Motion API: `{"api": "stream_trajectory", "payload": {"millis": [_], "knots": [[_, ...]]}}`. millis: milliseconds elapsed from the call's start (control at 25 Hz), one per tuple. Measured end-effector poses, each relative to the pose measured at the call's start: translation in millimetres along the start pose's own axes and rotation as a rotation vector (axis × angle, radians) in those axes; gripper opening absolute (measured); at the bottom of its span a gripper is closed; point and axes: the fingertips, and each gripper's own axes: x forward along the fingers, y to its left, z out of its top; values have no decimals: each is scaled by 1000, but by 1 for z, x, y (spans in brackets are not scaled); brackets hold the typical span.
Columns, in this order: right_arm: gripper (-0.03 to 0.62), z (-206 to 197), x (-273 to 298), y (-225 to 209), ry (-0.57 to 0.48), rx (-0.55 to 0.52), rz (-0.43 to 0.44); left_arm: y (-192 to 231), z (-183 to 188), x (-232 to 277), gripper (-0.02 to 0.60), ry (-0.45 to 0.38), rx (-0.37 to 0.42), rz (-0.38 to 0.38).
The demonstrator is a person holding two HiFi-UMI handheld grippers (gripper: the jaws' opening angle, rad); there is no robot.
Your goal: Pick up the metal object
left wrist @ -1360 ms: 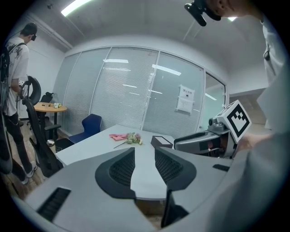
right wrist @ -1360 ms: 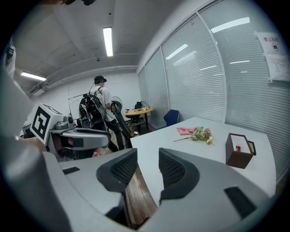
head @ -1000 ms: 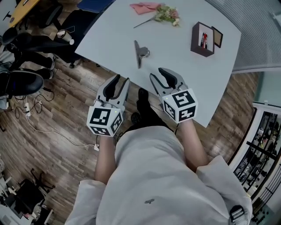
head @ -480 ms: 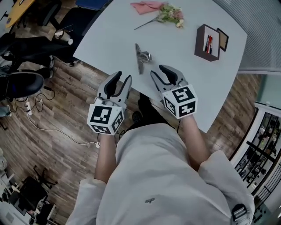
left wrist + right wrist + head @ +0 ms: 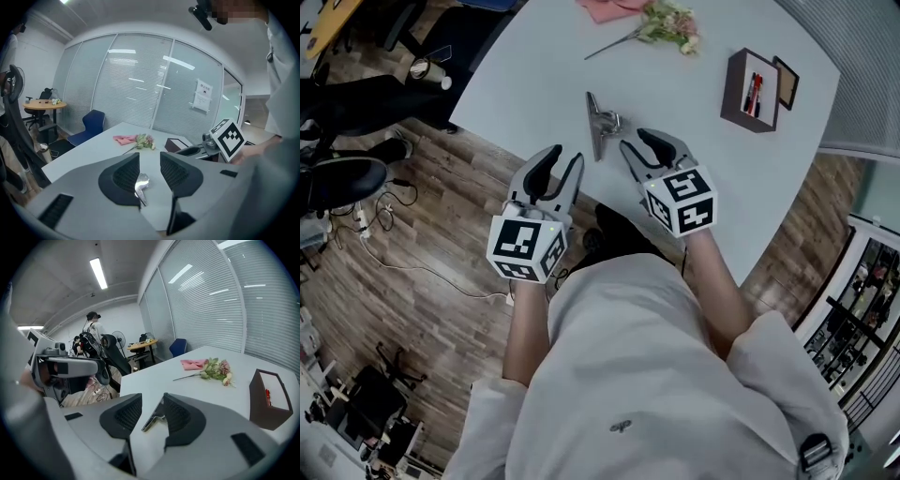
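metal object [image 5: 596, 127] lies lengthwise near-to-far on the table [image 5: 534, 66].

Bare desk [image 5: 534, 66] surrounds the metal object [image 5: 595, 127]; the brown box [image 5: 736, 111] (right side) and flowers [image 5: 670, 23] stand well apart.

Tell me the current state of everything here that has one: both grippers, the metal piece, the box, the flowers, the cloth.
left gripper: open, empty.
right gripper: open, empty, just short of the metal object.
metal object: lying on the table, not held.
brown box: upright, open at the top, pens inside.
flowers: lying on their side.
pink cloth: lying beside the flowers.
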Motion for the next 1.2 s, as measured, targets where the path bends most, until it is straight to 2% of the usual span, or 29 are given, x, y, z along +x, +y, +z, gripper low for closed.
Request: {"api": "stream_trajectory", "payload": {"millis": [480,1040,1200], "knots": [[138,-25,40,-26,72,36,40,10,-4,36,147,48,-9,32],[133,-53,72,-33,161,78,94,13,3,49,147,55,-8,52],[130,-59,81,-33,169,149,102,15,2,47,147,62,-6,50]]}}
